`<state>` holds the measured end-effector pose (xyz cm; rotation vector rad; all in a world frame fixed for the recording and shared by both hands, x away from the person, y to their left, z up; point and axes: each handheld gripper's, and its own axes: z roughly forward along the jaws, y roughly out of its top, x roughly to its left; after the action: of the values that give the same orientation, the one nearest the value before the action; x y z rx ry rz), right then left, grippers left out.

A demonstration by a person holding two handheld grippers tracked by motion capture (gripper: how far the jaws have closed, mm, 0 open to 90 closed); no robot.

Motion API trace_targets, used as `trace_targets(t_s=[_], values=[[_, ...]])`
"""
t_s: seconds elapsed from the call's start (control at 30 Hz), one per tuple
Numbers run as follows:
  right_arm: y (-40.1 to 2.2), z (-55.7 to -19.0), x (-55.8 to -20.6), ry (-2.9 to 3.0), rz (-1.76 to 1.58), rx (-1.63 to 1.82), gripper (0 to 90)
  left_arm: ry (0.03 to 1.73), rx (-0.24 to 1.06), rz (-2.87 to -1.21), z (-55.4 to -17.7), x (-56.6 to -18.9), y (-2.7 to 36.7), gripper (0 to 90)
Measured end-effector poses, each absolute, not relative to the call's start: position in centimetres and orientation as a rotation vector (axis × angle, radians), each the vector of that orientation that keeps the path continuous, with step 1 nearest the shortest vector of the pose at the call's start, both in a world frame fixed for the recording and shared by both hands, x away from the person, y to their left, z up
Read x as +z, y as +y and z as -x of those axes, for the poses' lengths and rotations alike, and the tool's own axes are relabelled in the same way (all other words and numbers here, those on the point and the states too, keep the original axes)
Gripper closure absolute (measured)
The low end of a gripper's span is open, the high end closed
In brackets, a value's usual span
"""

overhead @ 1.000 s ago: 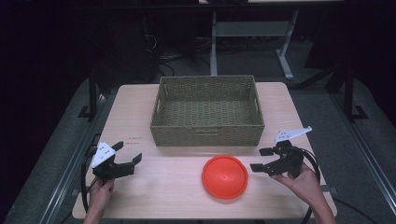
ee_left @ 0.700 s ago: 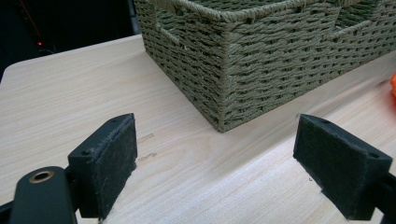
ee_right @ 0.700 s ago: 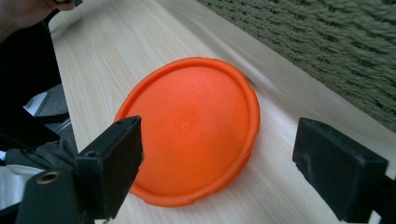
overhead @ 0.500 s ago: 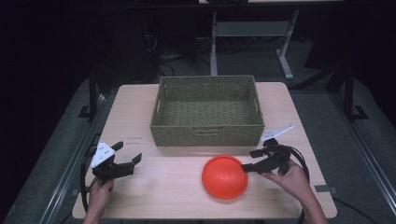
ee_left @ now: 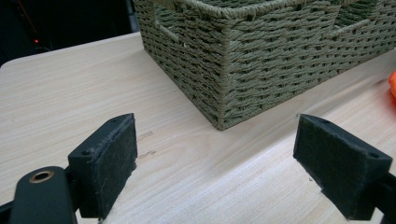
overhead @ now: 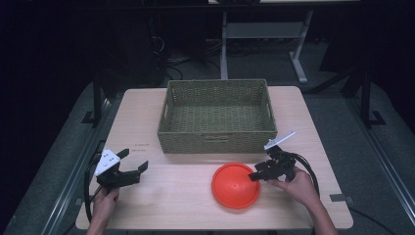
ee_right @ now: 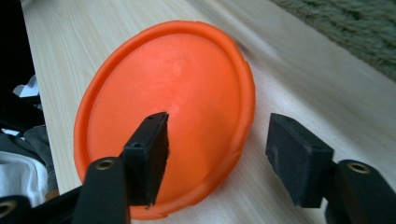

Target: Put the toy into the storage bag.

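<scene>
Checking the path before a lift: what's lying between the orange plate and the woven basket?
Nothing: in the high view only bare table separates the orange plate from the woven basket.

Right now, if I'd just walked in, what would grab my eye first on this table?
The bright orange plate near the table's front edge stands out at once. The right gripper straddles its rim, jaws just closing but not yet pressing. Behind it sits a big woven green basket, and the left gripper waits open at the left.
</scene>
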<state>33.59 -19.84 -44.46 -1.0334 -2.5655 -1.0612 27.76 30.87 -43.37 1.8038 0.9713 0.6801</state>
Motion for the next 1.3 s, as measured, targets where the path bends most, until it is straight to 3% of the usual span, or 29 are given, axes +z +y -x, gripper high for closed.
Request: trace_targets(t_s=[1.1, 1.3], values=[[-19.3, -34.1, -46.5, -2.54, 1.015, -1.061, 56.8, 0.973, 0.675, -1.812, -27.8, -43.4, 30.9, 13.0], [-19.2, -34.1, -46.3, -2.574, 1.029, -1.066, 68.4, 0.971, 0.68, -1.809, -27.7, -43.4, 30.9, 13.0]])
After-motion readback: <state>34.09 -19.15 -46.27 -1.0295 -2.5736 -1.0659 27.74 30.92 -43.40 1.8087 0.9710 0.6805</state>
